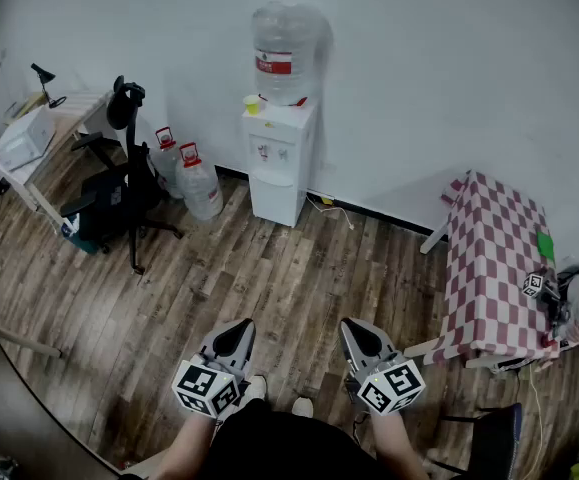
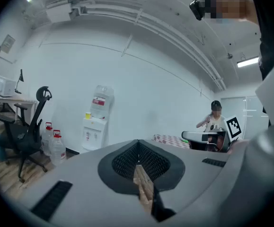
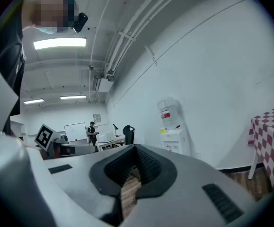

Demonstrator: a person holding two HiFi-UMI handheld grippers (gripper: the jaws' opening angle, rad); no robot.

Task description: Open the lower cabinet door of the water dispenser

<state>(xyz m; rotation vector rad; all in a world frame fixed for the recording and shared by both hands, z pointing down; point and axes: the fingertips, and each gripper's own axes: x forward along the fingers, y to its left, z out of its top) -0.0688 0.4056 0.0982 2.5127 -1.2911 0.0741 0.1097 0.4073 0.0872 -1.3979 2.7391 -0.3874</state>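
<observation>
**Approach not begun: both grippers empty, dispenser well ahead**

The water dispenser stands against the white wall, across the wooden floor from the person. Its lower cabinet door appears closed. Any handle or pull edge is too small to make out from here. Spare bottles sit just left of the dispenser, an office chair further left, and a checked tabletop well to its right.

Judged step: walk up to the dispenser. The path straight to it looks free. One gripper should likely drop to the height of the lower door and part its jaws before contact. It should then hook the free edge opposite the hinge and pull in an arc, gently, so the dispenser does not rock.

Left gripper: jaws closed, nothing between them, touching nothing. Right gripper: the same, jaws together and empty. Both are held near the person's body, far from the dispenser.
</observation>
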